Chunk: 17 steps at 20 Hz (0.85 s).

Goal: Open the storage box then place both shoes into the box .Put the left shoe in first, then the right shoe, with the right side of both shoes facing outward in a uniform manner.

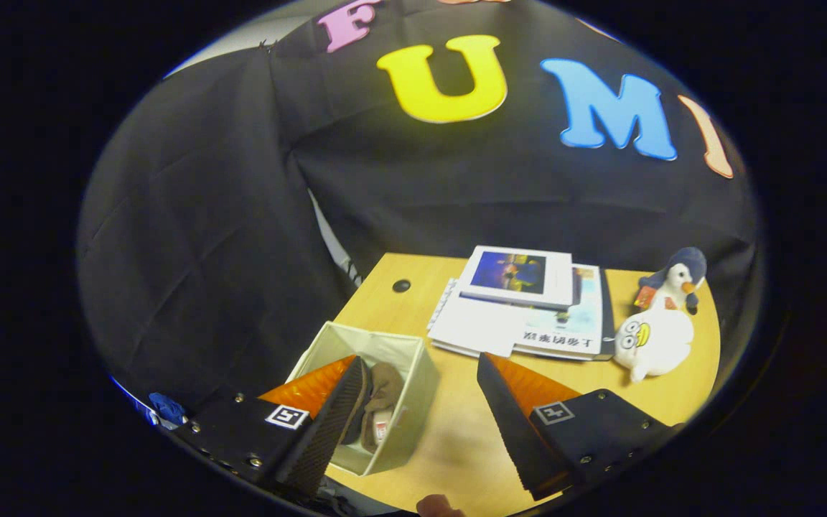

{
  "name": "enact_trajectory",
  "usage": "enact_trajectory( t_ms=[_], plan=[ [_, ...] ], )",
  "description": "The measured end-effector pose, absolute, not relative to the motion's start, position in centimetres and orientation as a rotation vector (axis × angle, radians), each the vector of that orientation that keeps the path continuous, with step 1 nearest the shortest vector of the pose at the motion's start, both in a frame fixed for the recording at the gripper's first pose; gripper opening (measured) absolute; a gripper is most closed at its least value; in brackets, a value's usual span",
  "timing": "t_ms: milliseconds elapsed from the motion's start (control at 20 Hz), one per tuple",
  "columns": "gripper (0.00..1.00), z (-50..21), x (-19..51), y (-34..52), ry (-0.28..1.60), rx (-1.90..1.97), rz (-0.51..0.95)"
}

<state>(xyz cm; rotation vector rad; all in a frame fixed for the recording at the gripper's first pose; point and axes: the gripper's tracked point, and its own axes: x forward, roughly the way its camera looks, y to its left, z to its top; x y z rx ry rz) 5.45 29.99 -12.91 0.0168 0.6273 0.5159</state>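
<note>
My gripper (421,402) hangs above a wooden bench (456,438), its two fingers spread wide apart and holding nothing, with bare bench between them. Below the left finger sits the storage box (413,388), a pale fabric bin with no lid over it, near the bench's edge. Inside it I see brown, suede-looking shoes (379,406) standing on edge, packed side by side; the finger hides part of them, so I cannot tell which way each one faces. I judge both shoes are already in, and the spread, raised fingers fit a release above the box. Beyond the fingers, against the black cloth wall, lies a stack of books and papers (521,309), and just beside it two plush toys (661,323), a penguin above a white round one, well apart from the box.
</note>
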Motion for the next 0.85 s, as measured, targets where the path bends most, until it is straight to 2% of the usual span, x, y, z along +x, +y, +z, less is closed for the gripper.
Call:
enact_trajectory(
  t_ms=[400, 850],
  plan=[
    [0.98, -1.4, 5.1, 16.2, 0.210, 0.028, 0.255],
    [0.98, 3.0, 2.7, 12.1, 0.076, 0.048, 0.152]
  ],
)
